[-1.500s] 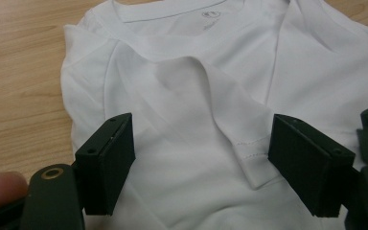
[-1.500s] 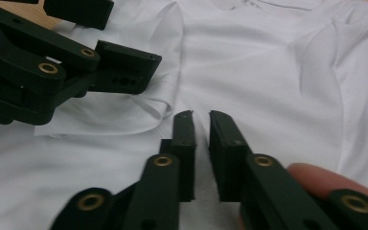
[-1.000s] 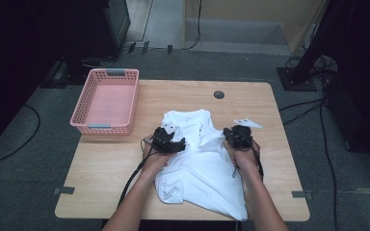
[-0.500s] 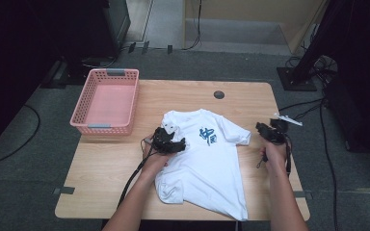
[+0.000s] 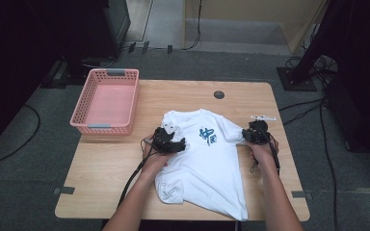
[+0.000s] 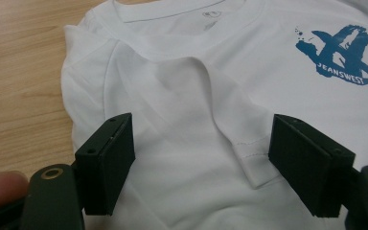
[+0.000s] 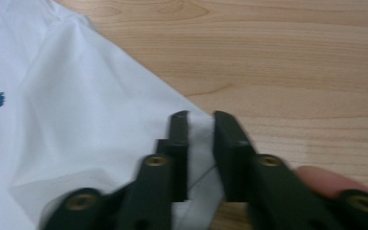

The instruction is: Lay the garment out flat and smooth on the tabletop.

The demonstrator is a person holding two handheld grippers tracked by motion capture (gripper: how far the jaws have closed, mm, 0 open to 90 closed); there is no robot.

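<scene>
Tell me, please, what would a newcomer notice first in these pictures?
A white T-shirt with a blue print lies spread across the middle of the wooden table. The right gripper pinches the edge of one sleeve, while the left gripper sits open over the folded other sleeve. An empty pink basket stands at the table's far left corner.

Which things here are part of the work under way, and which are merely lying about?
In use: white T-shirt; left gripper, jaws open over the folded-in sleeve; right gripper, jaws nearly closed on the other sleeve's edge.

Lying about: pink basket; round grommet in the table.
</scene>
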